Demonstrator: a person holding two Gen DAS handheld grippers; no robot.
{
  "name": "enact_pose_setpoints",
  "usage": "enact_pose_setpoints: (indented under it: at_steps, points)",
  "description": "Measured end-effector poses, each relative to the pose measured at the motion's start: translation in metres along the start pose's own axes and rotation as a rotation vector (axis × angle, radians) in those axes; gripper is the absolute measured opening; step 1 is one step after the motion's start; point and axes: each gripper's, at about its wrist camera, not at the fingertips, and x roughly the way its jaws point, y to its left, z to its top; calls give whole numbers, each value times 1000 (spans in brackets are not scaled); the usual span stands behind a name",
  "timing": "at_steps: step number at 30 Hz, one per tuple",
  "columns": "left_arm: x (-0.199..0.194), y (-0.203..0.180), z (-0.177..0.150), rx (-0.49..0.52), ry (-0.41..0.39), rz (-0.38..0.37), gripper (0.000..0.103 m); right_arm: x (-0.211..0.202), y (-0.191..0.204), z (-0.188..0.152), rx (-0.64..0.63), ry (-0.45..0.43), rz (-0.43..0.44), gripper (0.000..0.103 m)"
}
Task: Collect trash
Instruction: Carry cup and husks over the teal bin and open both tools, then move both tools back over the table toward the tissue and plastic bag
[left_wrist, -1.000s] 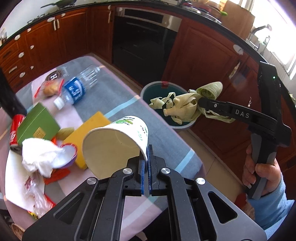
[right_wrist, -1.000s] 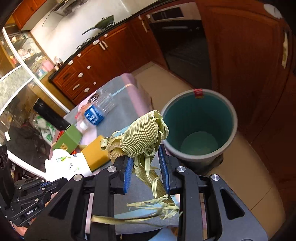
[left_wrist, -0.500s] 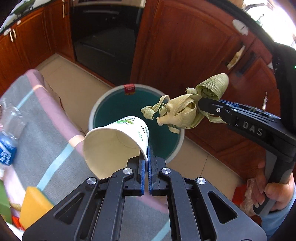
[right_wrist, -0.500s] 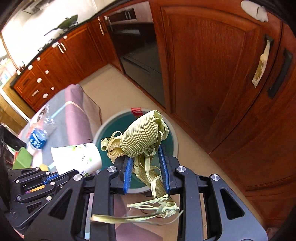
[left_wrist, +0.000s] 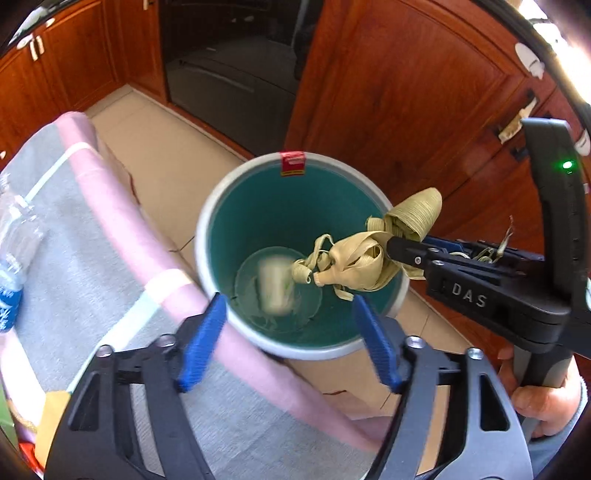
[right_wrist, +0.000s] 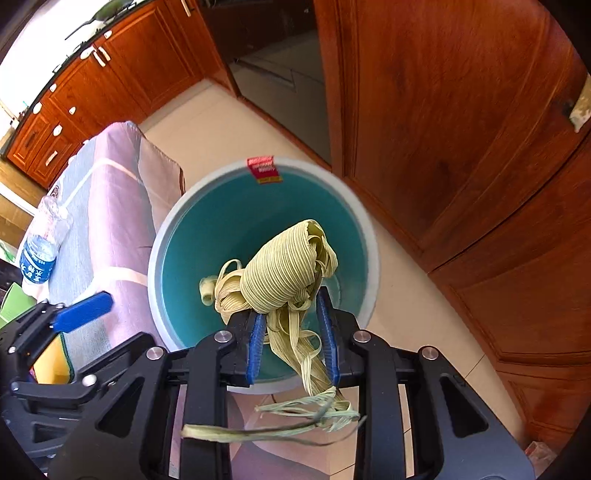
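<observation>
While the left hand-held gripper (left_wrist: 290, 341) opens empty over the bin (left_wrist: 218, 221), its paper cup (left_wrist: 275, 286) dropping inside, the right hand-held gripper (right_wrist: 291, 341) clamps the leaf strips (right_wrist: 284, 273) above it, and a bottle (right_wrist: 38, 251) waits on the table (left_wrist: 74, 258).

Daylight fills both views, strongest at the upper right corner beyond the left gripper (left_wrist: 291, 347), where it blows out to white glare. The red-brown cabinet doors (right_wrist: 461, 122) ahead of the right gripper (right_wrist: 291, 332) carry soft sheen. Fisheye bending curves every edge, and black vignette rims the corners. A pale cup (left_wrist: 273, 288) inside the bin (left_wrist: 207, 236), just ahead of the left gripper, is smeared by motion blur; the bin's rim is slightly soft.
</observation>
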Motion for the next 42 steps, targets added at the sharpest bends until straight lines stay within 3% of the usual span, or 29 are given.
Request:
enact_pose_setpoints:
  at_steps: [3, 5, 6, 8, 9, 15, 25, 42]
  points:
    - [-13, 6, -5, -10, -29, 25, 95, 2, 6, -2, -2, 14, 2, 42]
    - [-20, 9, -9, -17, -47, 35, 97, -3, 10, -4, 0, 1, 4, 72]
    - [-24, 11, -12, -21, -51, 36, 99, -5, 13, -5, 0, -8, -7, 79]
    - [-31, 14, -17, -32, -51, 39, 99, -10, 17, -5, 4, -15, -15, 80]
    - [-34, 16, -19, -38, -49, 40, 99, -13, 18, -6, 10, -9, -19, 86]
    - [-58, 23, -43, -70, -48, 48, 99, -36, 32, -19, 16, -15, -32, 87]
    - [-121, 53, -97, -153, -125, 91, 99, -82, 79, -55, -59, -61, 6, 87]
    - [-213, 164, -212, -392, -251, 218, 99, -120, 192, -99, -250, -82, 81, 87]
